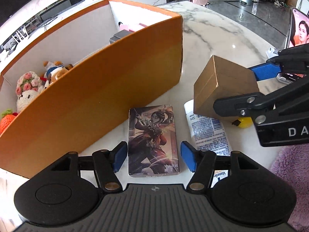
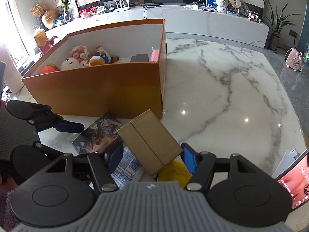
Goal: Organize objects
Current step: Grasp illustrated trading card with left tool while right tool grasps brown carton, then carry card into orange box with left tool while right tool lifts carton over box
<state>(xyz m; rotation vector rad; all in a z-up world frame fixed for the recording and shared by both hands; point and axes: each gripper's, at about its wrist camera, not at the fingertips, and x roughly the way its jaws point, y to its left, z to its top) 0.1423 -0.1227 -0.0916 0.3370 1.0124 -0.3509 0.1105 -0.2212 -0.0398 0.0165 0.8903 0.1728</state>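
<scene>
At the bottom of the left view, the left gripper (image 1: pixel 153 155) is standing open around the card box (image 1: pixel 153 139), not pressing it. The right gripper (image 2: pixel 152 157) is standing open around the brown box (image 2: pixel 149 142), pads apart. Farther, upper left, the orange box (image 2: pixel 96 94) is holding plush toys (image 2: pixel 81 58).

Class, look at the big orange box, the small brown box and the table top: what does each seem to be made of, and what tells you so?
Orange box: likely cardboard, matte orange outside, white inside; thin straight walls with folded corners.
Small brown box: plain kraft cardboard, matte; a seam runs across its flaps.
Table top: marble or a marble-look slab, polished; grey veins on white and sharp light reflections. Real stone cannot be confirmed.
</scene>
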